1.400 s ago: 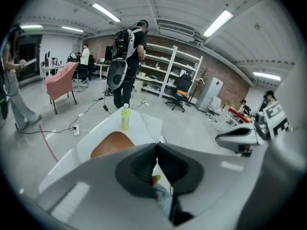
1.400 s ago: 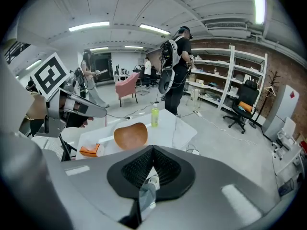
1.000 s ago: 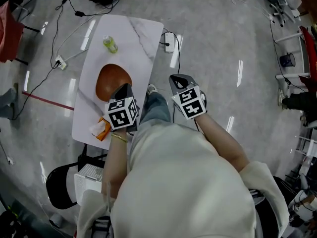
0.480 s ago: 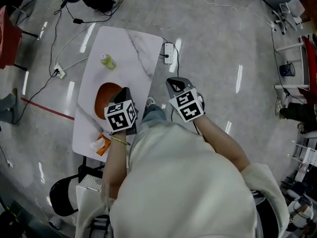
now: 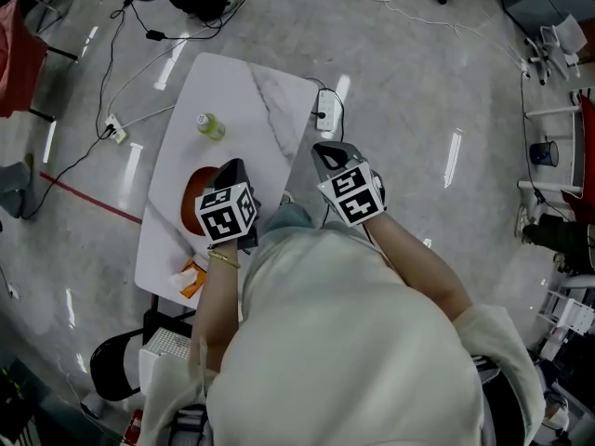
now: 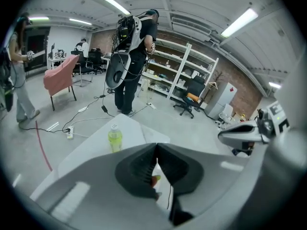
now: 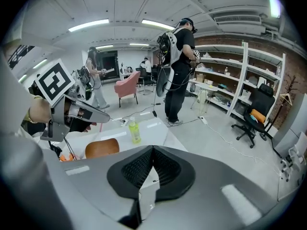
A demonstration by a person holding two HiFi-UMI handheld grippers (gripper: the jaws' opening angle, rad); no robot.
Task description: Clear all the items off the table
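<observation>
My left gripper [image 5: 232, 165] and right gripper [image 5: 327, 147] hang shut and empty by the table [image 5: 270, 82]. The bottle [image 5: 209, 126] stands beyond the left's tips, brown board [image 5: 193, 198] beneath them. I should open early and approach squarely.

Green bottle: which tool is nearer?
Left. The left tool is above the table, short of the bottle; the right tool is off the table's right edge.

Bright, even light from ceiling tubes [image 6: 238, 23] streaks glare across the glossy floor [image 5: 452, 156] and white tabletop [image 5: 244, 91], while both gripper views bend at their dark rounded edges and blur up close.
</observation>
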